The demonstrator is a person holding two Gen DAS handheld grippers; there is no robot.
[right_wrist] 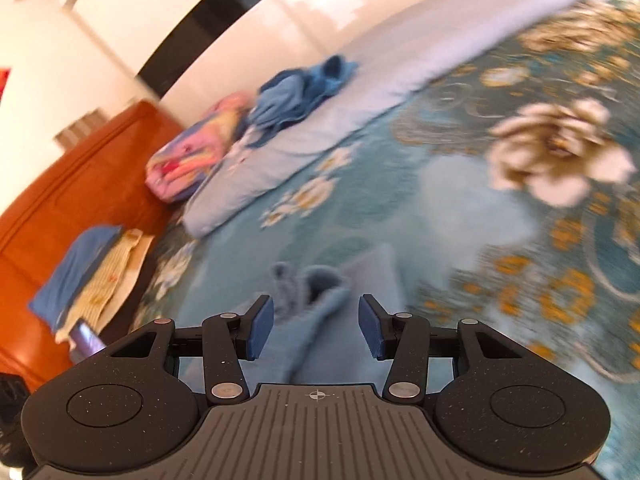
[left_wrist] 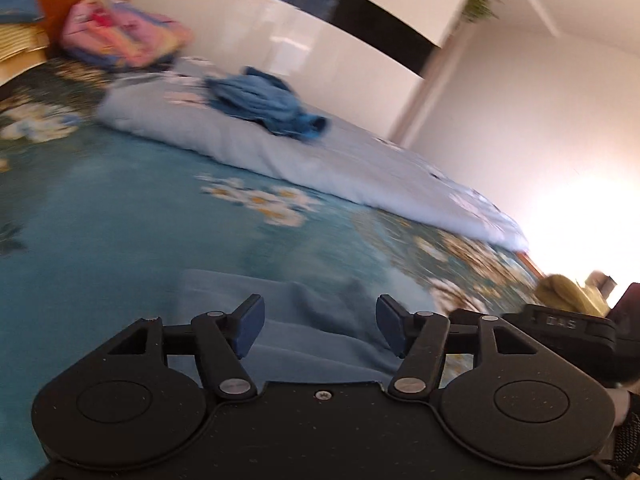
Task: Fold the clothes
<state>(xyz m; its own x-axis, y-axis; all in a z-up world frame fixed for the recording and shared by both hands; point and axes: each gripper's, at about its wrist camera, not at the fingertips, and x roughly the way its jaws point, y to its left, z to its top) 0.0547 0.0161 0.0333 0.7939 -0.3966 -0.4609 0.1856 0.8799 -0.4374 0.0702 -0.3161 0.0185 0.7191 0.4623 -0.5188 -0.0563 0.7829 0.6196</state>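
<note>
A light blue garment lies on the floral bedspread, spreading under and ahead of my left gripper. That gripper is open, its blue pads wide apart above the cloth. In the right wrist view the same garment shows a rumpled cuff or collar between the fingers of my right gripper, which is open too and holds nothing. The right gripper's black body shows at the right edge of the left wrist view. Both views are motion-blurred.
A pale blue folded duvet lies across the bed with a crumpled blue garment on top. A pink patterned bundle sits by the orange headboard. Folded blue and yellow clothes are stacked near it. A yellow cloth lies far right.
</note>
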